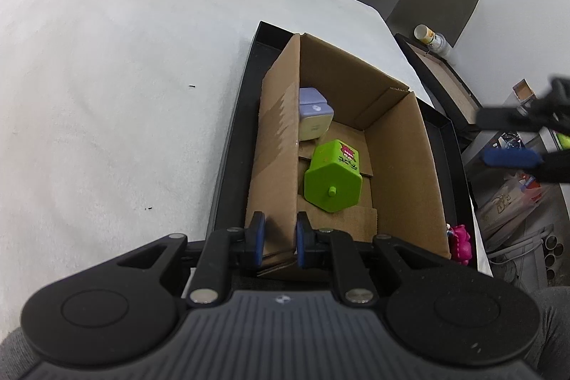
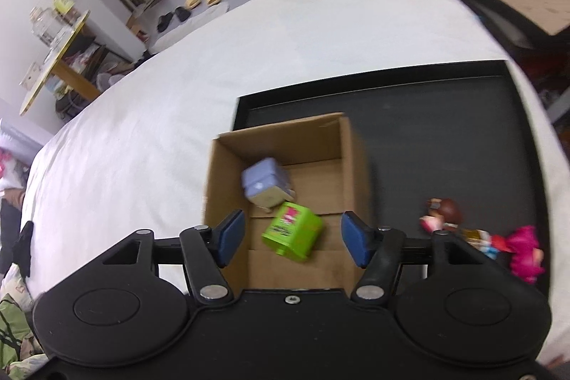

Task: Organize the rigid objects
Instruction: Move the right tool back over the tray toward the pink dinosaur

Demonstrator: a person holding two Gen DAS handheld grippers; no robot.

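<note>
Left gripper (image 1: 278,239) is clamping the near-left wall of the open brown cardboard box (image 1: 399,166), probably steadying it, while right gripper (image 2: 292,239) is hovering open and empty above the green plastic hexagonal toy (image 2: 293,232) lying inside.

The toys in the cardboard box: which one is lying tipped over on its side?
The green toy: it lies on its side, its hexagonal end facing the near wall. The lilac and cream toy sits in the far left corner.
</note>
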